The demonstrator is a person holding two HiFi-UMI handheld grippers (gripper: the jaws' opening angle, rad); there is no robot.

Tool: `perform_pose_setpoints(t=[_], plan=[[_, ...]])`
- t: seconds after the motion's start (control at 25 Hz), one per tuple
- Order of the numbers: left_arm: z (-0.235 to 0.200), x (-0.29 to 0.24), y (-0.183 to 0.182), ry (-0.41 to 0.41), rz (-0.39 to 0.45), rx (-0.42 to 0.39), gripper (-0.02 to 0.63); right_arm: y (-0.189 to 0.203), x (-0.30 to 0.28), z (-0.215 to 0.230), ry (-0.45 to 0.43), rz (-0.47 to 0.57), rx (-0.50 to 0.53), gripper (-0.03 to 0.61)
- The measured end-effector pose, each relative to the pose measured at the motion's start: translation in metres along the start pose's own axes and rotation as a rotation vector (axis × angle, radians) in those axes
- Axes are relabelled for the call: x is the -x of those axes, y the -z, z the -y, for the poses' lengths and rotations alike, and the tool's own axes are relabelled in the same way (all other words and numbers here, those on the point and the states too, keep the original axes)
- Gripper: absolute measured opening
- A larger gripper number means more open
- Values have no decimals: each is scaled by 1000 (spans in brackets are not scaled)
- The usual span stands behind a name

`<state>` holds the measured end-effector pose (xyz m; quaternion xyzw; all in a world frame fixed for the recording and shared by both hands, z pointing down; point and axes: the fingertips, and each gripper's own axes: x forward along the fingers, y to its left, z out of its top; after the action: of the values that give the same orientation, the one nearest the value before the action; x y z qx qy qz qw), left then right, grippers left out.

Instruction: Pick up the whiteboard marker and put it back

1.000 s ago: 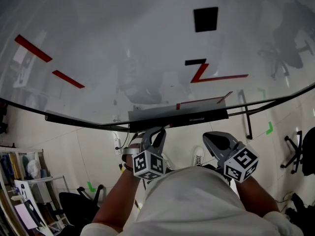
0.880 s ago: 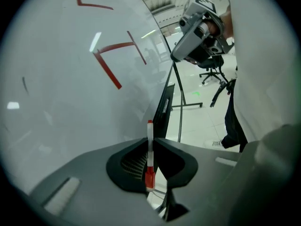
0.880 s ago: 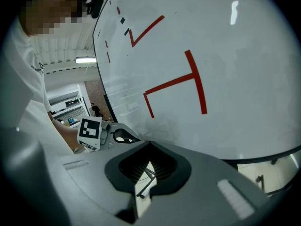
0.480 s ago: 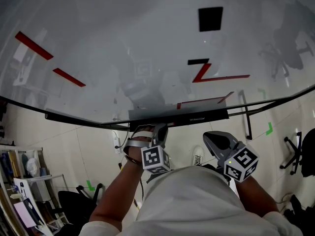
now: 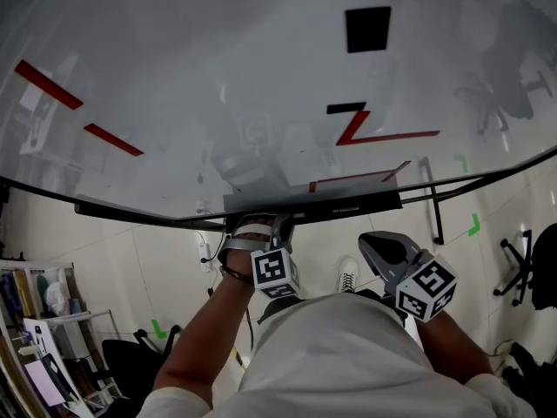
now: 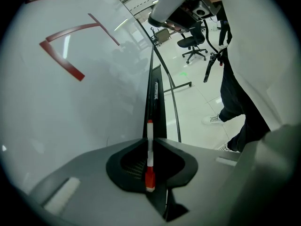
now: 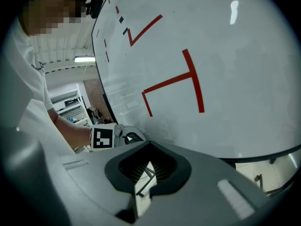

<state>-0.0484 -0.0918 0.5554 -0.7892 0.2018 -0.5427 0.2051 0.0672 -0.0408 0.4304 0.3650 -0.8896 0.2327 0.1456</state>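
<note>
The whiteboard marker (image 6: 149,175), white with a red cap, is pinched upright between the jaws of my left gripper (image 6: 150,141). Its tip points along the black tray (image 6: 154,102) at the foot of the whiteboard (image 5: 218,77). In the head view my left gripper (image 5: 277,232) is just under the tray (image 5: 348,205), near its left end; the marker is hidden there. My right gripper (image 5: 381,247) hangs lower to the right, shut on nothing. In the right gripper view its jaws (image 7: 149,147) are together, and the left gripper (image 7: 123,134) shows beyond them.
The whiteboard carries red line marks (image 5: 374,136) and a black square (image 5: 366,30). Below it are a tiled floor with green tape marks (image 5: 475,226), an office chair (image 5: 522,268) at right, shelves (image 5: 43,320) at lower left, and the person's shoe (image 5: 351,277).
My left gripper has moved up and a little right, closer under the tray, turning its marker cube toward the camera. The right gripper has stayed in place.
</note>
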Motion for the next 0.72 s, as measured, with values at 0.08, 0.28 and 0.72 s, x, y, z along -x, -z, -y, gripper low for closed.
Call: perform_pose_setpoints(t=[0.08,0.28,0.72], plan=[[0,-2,1,3,-5,-4,55,-2,1,0,4,1,4,2],[-1,-5,1,-2,-3,3,61,2,0,3,5,-2,-6,2],[-3,-1,1,-10,7,43,87,1,0,3,4,-4,1,2]])
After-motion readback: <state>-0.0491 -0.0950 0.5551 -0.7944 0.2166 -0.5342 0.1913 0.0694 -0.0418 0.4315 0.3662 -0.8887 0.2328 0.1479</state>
